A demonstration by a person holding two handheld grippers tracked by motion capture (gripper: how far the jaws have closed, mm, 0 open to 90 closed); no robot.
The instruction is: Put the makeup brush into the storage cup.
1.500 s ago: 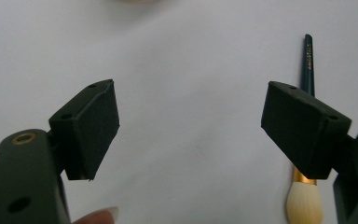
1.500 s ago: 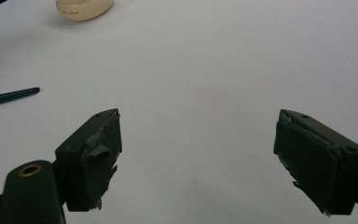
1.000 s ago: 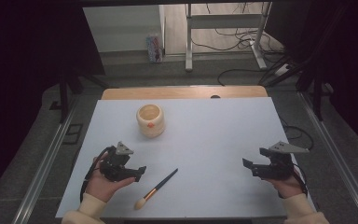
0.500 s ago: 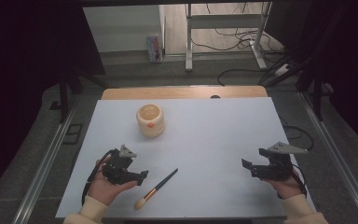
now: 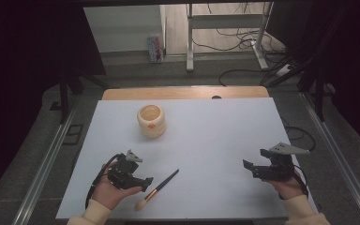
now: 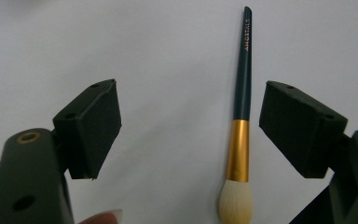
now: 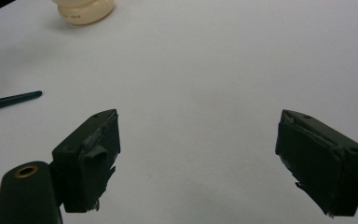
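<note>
I am holding my left gripper [image 5: 146, 182] with its jaws spread wide over the makeup brush [image 6: 241, 122], which is lying flat on the white table [image 5: 215, 140] between them, nearer one jaw, untouched. I am keeping my right gripper [image 5: 255, 163] released too, well apart at the table's other side, gripping nothing. The cream pot [image 5: 151, 120] is standing farther back.

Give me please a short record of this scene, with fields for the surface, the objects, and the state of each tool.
surface: white table
brush: makeup brush, dark handle, gold ferrule, pale bristles, lying flat
cup: cream cup, upright, far from the brush
left tool: left tool open, above the brush, brush lies between the jaws, nearer one of them, not gripped
right tool: right tool open, nothing between the jaws, apart from both objects
</note>
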